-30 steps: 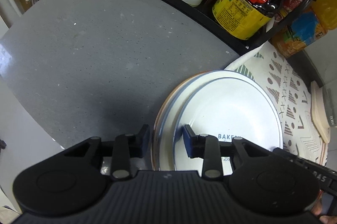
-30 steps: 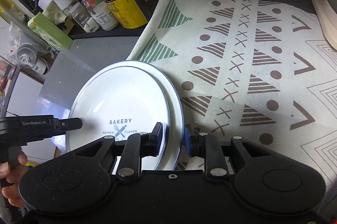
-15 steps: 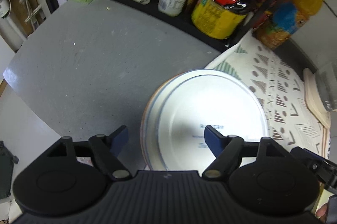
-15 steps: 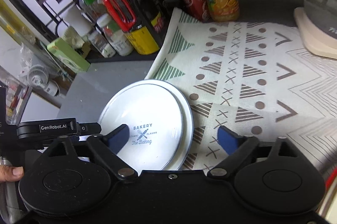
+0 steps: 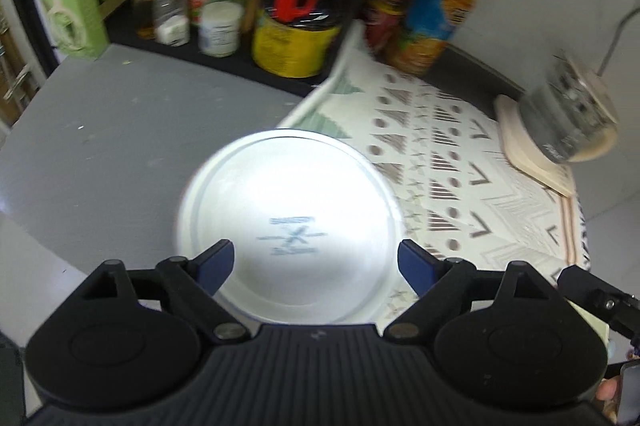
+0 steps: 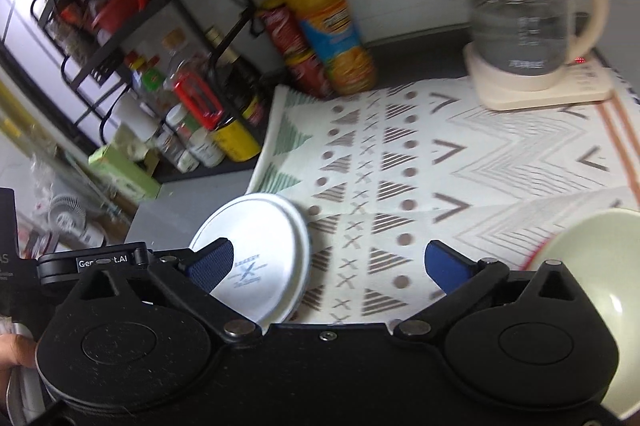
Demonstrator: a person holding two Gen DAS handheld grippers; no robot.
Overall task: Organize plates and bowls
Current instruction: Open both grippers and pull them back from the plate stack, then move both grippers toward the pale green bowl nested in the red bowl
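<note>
A stack of white plates (image 5: 288, 193), the top one printed with a blue bakery logo, lies flat where the grey counter meets the patterned mat (image 5: 460, 185). My left gripper (image 5: 316, 260) hovers above its near edge. Its jaws are opening and nothing is between the pads. In the right wrist view the same stack (image 6: 260, 246) sits low on the left. My right gripper (image 6: 328, 264) is raised over the mat (image 6: 460, 177), its jaws opening wide with nothing between them. A pale green bowl (image 6: 592, 278) shows at the right edge.
A black rack (image 6: 120, 37) with bottles and jars, including a yellow-labelled jar (image 5: 296, 41), lines the back left. An orange juice bottle (image 6: 328, 29) and a red can stand by the wall. A glass kettle (image 6: 524, 21) on its base occupies the back right. A green box (image 5: 68, 9) stands at the far left.
Both grippers have let go of the plate's rim, spread wide, and risen and pulled back. The plate stays flat on the stack.
</note>
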